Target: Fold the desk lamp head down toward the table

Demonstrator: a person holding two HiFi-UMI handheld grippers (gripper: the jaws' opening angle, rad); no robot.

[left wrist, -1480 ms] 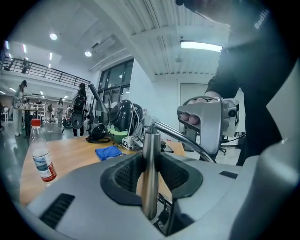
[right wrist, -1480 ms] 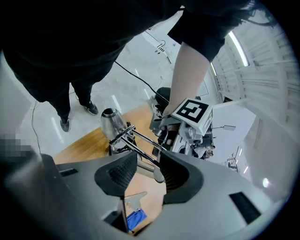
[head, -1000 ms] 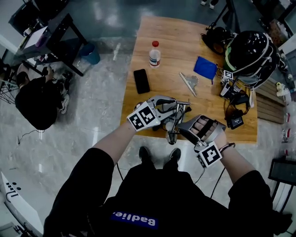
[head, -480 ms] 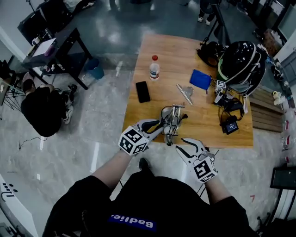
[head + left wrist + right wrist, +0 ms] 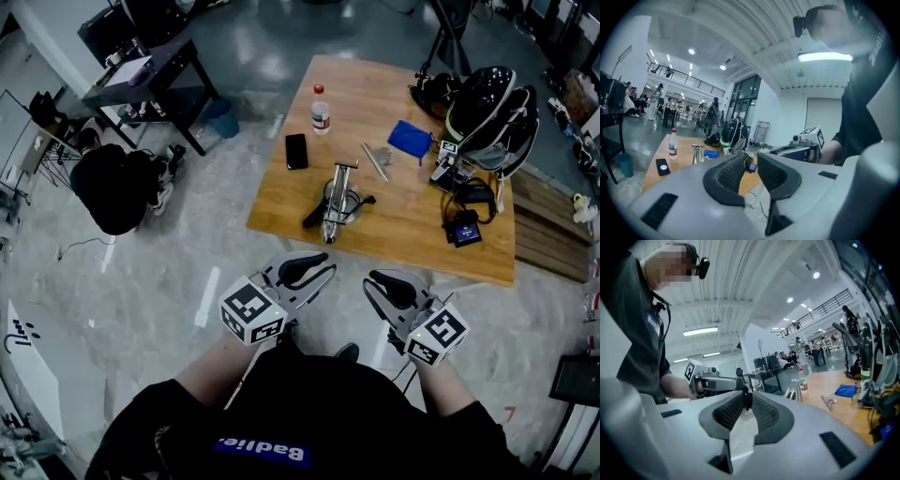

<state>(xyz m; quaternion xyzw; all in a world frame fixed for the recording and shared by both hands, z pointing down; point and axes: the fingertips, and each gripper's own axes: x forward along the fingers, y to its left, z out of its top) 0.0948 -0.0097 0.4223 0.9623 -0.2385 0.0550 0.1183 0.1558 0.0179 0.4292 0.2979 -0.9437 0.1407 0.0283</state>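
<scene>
The metal desk lamp (image 5: pixel 335 199) rests folded low over its round base on the wooden table (image 5: pixel 281 202), with nothing touching it. Both grippers hang in front of my body, off the near table edge and well short of the lamp. My left gripper (image 5: pixel 317 267) points toward the table; its jaws are closing with nothing between them. My right gripper (image 5: pixel 377 282) is beside it, jaws also closing on nothing, with a narrow gap left. The left gripper view shows the lamp (image 5: pixel 697 153) far off past its jaws (image 5: pixel 747 168). The right gripper view shows the lamp (image 5: pixel 794 390) beyond its jaws (image 5: pixel 746 406).
On the table lie a black phone (image 5: pixel 296 150), a water bottle (image 5: pixel 321 110), a blue cloth (image 5: pixel 411 139), a metal tool (image 5: pixel 375 161), a black helmet (image 5: pixel 487 103) and cabled devices (image 5: pixel 464 225). A dark cart (image 5: pixel 150 75) and a seated person (image 5: pixel 117 187) are at the left.
Both grippers let go of the lamp and drew back off the table toward my body. The lamp stays folded on the table. I stand farther from the table now.
</scene>
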